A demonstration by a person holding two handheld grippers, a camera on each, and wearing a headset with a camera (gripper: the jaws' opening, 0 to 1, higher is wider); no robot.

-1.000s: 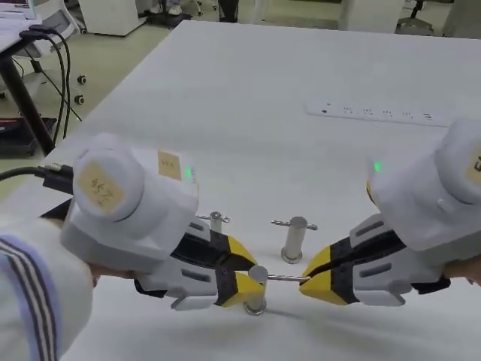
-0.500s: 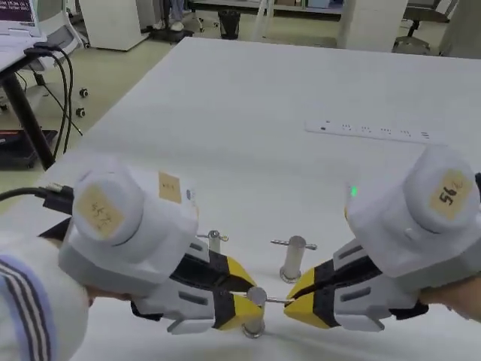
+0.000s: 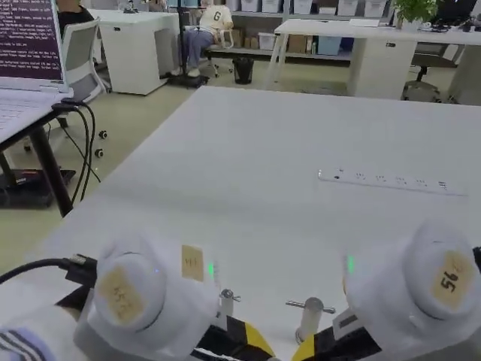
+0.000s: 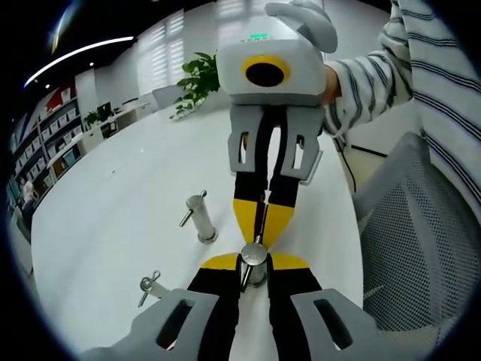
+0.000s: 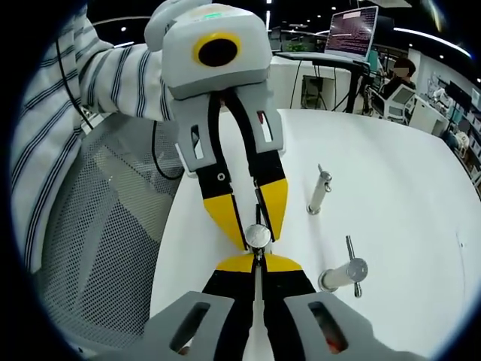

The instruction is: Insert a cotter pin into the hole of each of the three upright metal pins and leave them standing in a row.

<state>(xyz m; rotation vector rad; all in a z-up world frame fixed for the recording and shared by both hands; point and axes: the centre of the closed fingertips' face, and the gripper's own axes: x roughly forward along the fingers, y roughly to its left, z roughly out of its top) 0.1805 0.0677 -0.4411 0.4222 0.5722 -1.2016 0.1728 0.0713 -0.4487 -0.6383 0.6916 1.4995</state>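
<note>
Metal pin point(image 4: 253, 256) stands on the worktop point(image 4: 105, 218), pinched in our left tool point(image 4: 254, 265); at its 12 o'clock our right tool point(image 5: 258, 265) is pressed together on a cotter pin point(image 5: 258, 253). A second pin point(image 4: 200, 219) stands at 10 o'clock.

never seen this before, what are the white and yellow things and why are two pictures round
No robot here: a person holds a tool in each hand, a white body ending in yellow-tipped tongs. The wide picture comes from a camera on the person's head; each round one from a fisheye camera riding on a tool, looking along its tongs. On the white table are a power strip and three upright metal pins. The first pin and second pin already carry cotter pins crosswise. The left tongs clamp the third pin; the right tongs are shut against its head, and what they pinch is too thin to see.
</note>
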